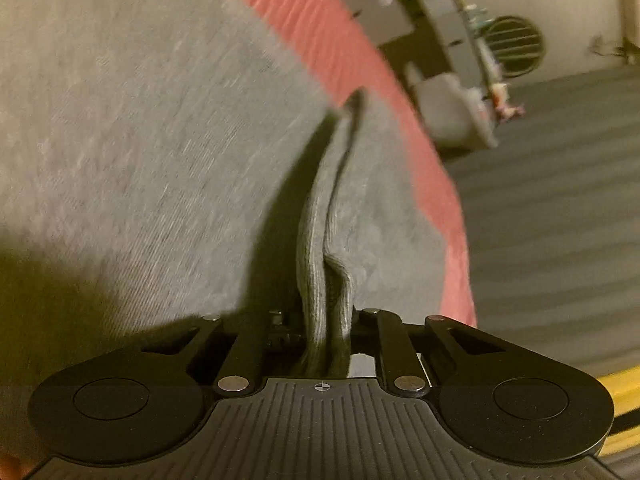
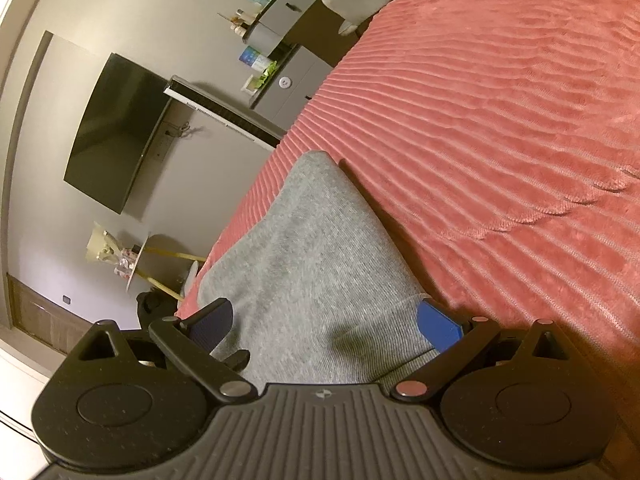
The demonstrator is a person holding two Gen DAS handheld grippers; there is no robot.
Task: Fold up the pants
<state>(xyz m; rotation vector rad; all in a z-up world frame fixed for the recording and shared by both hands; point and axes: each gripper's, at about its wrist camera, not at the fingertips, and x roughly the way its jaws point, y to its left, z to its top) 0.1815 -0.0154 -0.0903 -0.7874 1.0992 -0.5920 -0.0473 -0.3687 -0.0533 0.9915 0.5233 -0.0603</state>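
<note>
Grey knit pants (image 1: pixel 152 128) lie spread over a ribbed pink bedspread (image 2: pixel 480 128), filling the left and centre of the left wrist view. At lower centre there, the left gripper (image 1: pixel 326 320) is clenched on a doubled ribbed edge of the pants, which rises in a narrow ridge between its jaws. In the right wrist view the pants (image 2: pixel 304 264) run from lower centre toward mid-frame, and the right gripper (image 2: pixel 326 322) stands released, its blue pads (image 2: pixel 438 326) spread to either side of the fabric. A dark wall television (image 2: pixel 112 140) hangs at upper left.
</note>
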